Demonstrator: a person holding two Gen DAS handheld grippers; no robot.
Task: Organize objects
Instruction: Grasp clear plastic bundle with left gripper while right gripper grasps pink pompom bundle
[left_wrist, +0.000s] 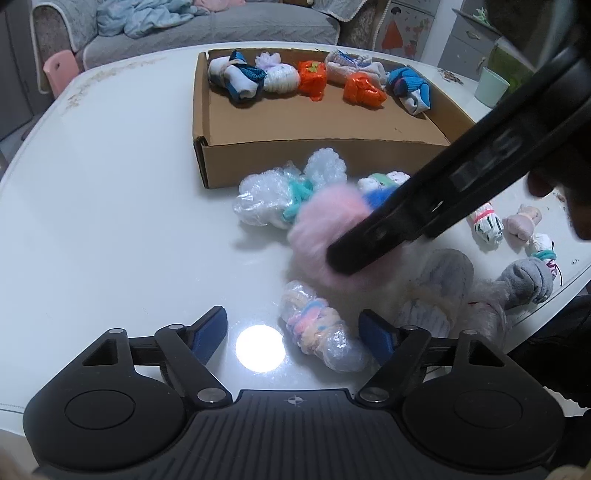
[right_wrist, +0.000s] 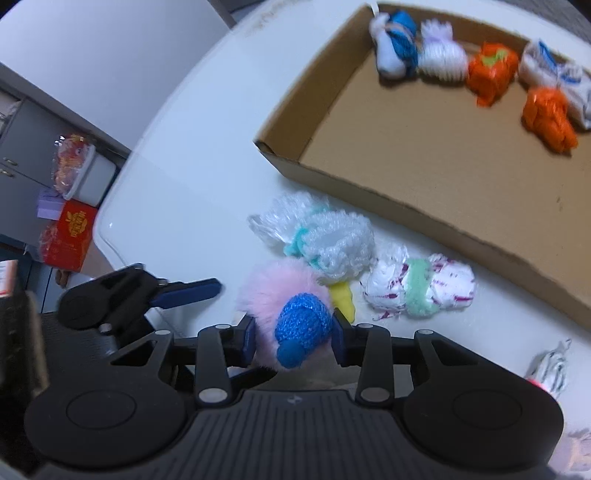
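Note:
My right gripper (right_wrist: 293, 338) is shut on a fluffy pink bundle (right_wrist: 273, 291) tied with a blue band (right_wrist: 303, 321). In the left wrist view its black fingers (left_wrist: 369, 236) reach in from the right onto the same pink bundle (left_wrist: 321, 225). My left gripper (left_wrist: 295, 334) stands open low over the table, with a plastic-wrapped pastel bundle (left_wrist: 317, 328) between its blue pads (left_wrist: 210, 332), nearer the right pad and not pressed. A cardboard box (left_wrist: 280, 162) behind holds several wrapped bundles, two of them orange (left_wrist: 312, 79).
Loose bundles lie in front of the box: a clear-wrapped one with a teal tie (left_wrist: 273, 195), a white one with a green band (right_wrist: 419, 288), grey and pink ones at the right edge (left_wrist: 528, 277). A sofa (left_wrist: 207, 26) stands beyond the white table (left_wrist: 110, 184).

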